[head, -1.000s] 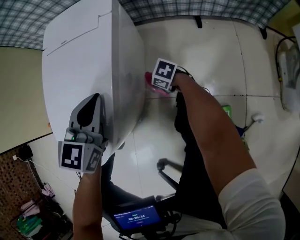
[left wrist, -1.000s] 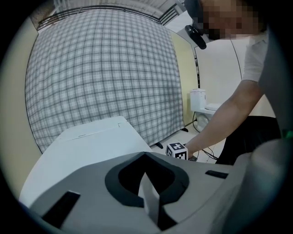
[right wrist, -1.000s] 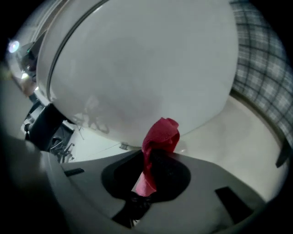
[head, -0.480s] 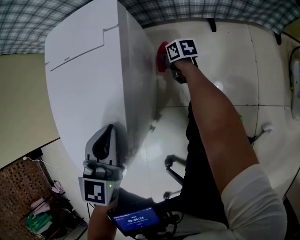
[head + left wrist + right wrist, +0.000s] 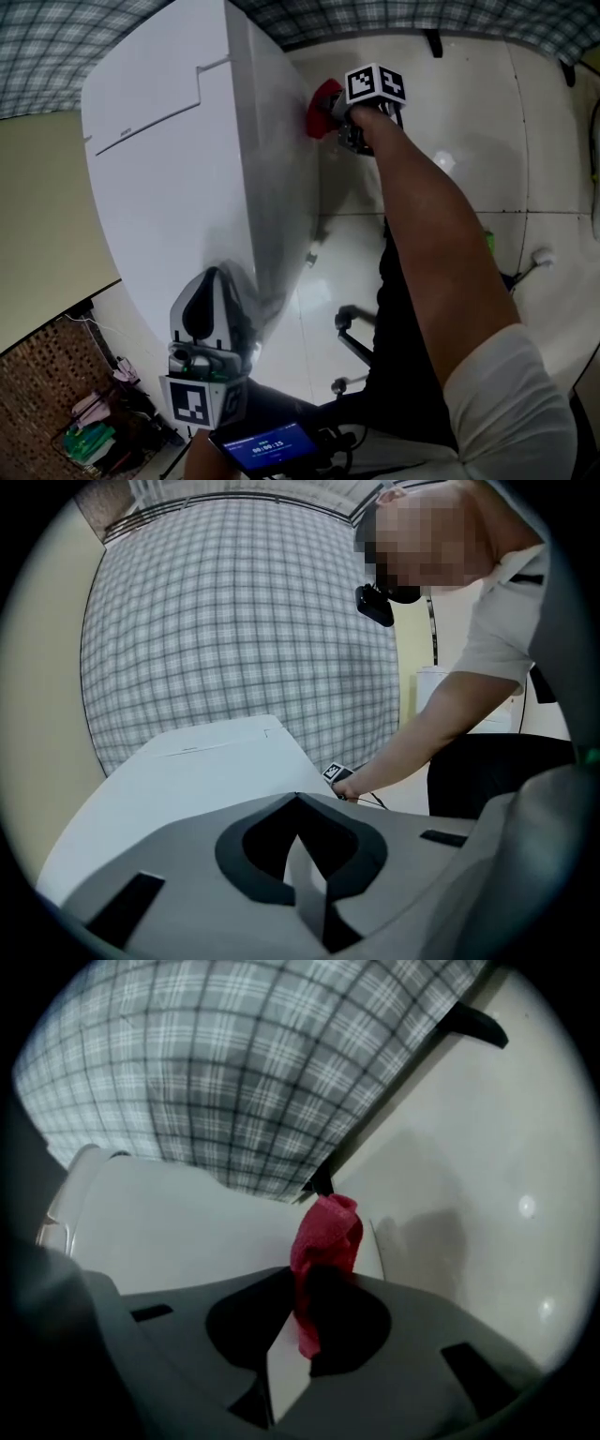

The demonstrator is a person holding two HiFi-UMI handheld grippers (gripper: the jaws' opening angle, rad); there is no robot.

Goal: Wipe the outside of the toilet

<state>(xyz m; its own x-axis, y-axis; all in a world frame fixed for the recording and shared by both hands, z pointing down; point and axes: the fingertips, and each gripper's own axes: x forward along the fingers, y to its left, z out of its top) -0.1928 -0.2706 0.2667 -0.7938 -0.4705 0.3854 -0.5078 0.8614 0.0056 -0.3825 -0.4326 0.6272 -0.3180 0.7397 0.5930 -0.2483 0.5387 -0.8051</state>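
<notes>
The white toilet (image 5: 187,169) is seen from above, and everything else is placed against it. A red cloth (image 5: 322,105) is clenched in the right gripper (image 5: 336,117) and is held at the toilet's right side wall, up near its far end, close to where the plaid wall covering (image 5: 56,47) runs behind it. In the right gripper view the cloth is seen pinched between the jaws, with a bunched wad standing out past them towards the white surface. It is judged that this wad is left proud so that fabric, and not the hard jaws, meets the wall. Contact between cloth and wall appears to be made in the head view, though how firmly it is pressed cannot be told. The right arm is stretched out along the toilet's right flank, above the pale tiled floor (image 5: 469,112), which is judged to give reach to the far end. The left gripper (image 5: 208,286) is clamped shut on nothing, as its own view shows, and is set at the toilet's near end, pointing along the top. Whether it touches the surface cannot be told. It is taken to be parked there out of the wiping path, or used as a steadying point. The outside is judged to be only partly wiped.
</notes>
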